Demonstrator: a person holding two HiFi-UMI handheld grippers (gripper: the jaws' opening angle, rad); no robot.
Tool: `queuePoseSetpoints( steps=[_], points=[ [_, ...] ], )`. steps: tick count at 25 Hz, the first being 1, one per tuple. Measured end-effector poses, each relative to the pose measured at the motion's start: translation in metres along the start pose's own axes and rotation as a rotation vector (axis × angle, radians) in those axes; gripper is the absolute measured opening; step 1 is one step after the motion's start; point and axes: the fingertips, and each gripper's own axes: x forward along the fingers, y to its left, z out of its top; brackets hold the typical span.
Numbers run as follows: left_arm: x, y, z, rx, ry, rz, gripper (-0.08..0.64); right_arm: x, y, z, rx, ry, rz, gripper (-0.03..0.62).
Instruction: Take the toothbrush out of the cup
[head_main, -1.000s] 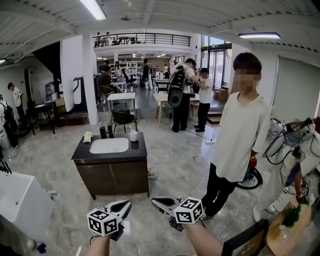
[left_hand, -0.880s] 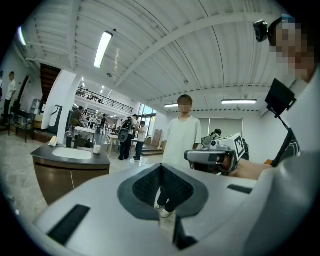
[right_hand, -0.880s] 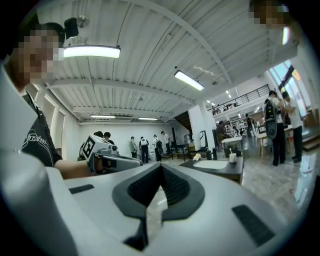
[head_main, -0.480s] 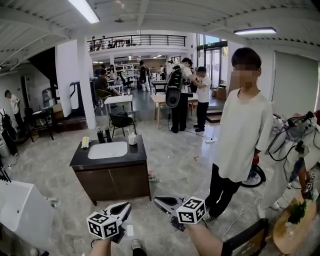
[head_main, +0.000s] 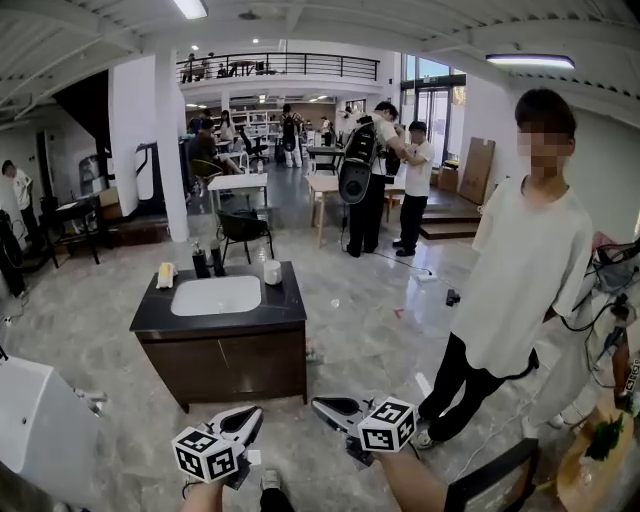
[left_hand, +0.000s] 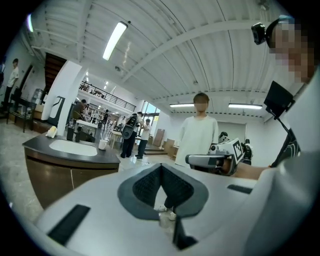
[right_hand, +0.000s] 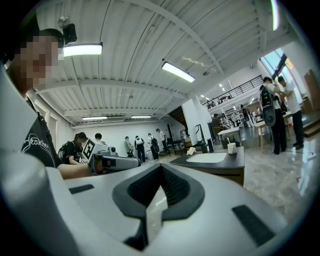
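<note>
Toothbrush (right_hand: 228, 140) and cup (head_main: 272, 272) are well away from both of our grippers. We hold the left gripper (head_main: 255, 410) and the right gripper (head_main: 318, 403) low in front of us, side by side and near each other, both pointing roughly level toward the room. In each gripper view the two dark pads meet at their tips, so both pairs of jaws are closed with nothing between them.

Beyond the grippers lies bare grey floor (head_main: 350, 330), and past it stands a dark wooden cabinet (head_main: 230, 365) with a black countertop (head_main: 288, 305) and a white sink (head_main: 217, 295) set into it. The white cup stands upright at the back right corner of that countertop, just beside the sink. From the right gripper view we make out the toothbrush only as a thin pale stick standing up from the cup's rim. Two dark bottles (head_main: 208, 262) and a yellowish object (head_main: 165, 275) sit along the back edge, left of the cup. To the right of the cabinet stands a person in a white shirt (head_main: 525, 270).
</note>
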Motion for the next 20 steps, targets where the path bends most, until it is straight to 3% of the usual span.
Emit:
queuePoseSetpoints(
  steps=[7,12,20],
  points=[
    [0.055,0.123,0.009,-0.054,0.047,-0.020,0.002,0.101,-0.087,0.007,0.083,0.011,-0.025,0.000],
    [0.098,0.205,0.047,-0.074,0.056,-0.051,0.002,0.168,-0.141,0.038,0.072,0.026,-0.038,0.000],
    [0.154,0.281,0.096,-0.059,0.051,-0.097,0.002,0.218,-0.205,0.090,0.050,-0.027,-0.085,0.000]
  ],
)
